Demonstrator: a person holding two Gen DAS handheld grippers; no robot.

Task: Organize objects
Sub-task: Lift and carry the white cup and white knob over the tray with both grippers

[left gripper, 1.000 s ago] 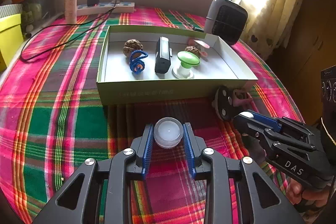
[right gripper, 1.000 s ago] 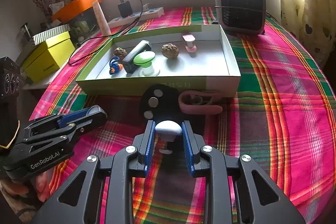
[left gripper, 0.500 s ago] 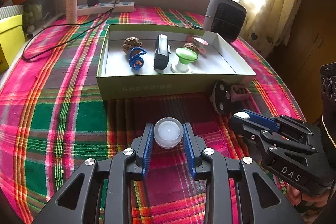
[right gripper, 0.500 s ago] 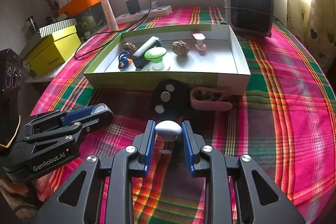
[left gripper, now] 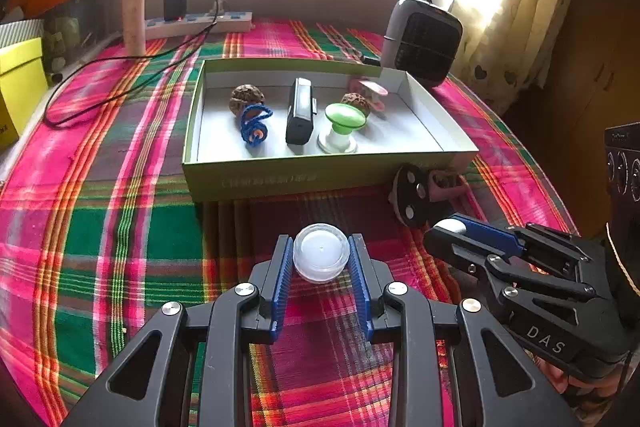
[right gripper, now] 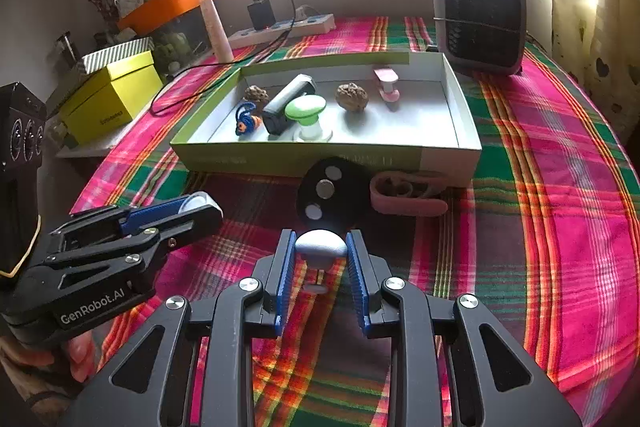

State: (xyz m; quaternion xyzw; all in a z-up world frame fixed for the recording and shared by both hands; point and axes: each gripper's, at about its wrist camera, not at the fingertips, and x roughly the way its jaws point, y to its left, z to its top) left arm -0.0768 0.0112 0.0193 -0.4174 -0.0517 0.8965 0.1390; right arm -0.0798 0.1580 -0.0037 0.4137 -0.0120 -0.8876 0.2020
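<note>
While we look at how things were a moment ago, not much is new: the box looks a bit farther from us, and our tongs grip the same two things. Our left gripper (left gripper: 321,259) pinches a little clear round pot (left gripper: 321,251) above the bright checked cloth (left gripper: 120,227). Our right gripper (right gripper: 320,259) pinches a small white mushroom knob (right gripper: 321,245) by its cap, also above the cloth.

Just past the tongs, a black disc with silver dots (right gripper: 333,193) and a pink holder (right gripper: 404,193) lie on the cloth, right by the front wall of the box. They sit between our right tongs and the box.

Next comes the flat green box (left gripper: 256,179). Inside it we see a blue cord bundle (left gripper: 254,125), a black stick-shaped gadget (left gripper: 300,113), a green-topped knob (left gripper: 344,125), two brown bumpy nuts (left gripper: 246,97) and a pink knob (left gripper: 372,93).

Behind the box stands a small heater (right gripper: 480,19). Far back are a power strip (left gripper: 200,23) with a black charger (left gripper: 175,2), and a yellow box (right gripper: 114,95) at the side.
</note>
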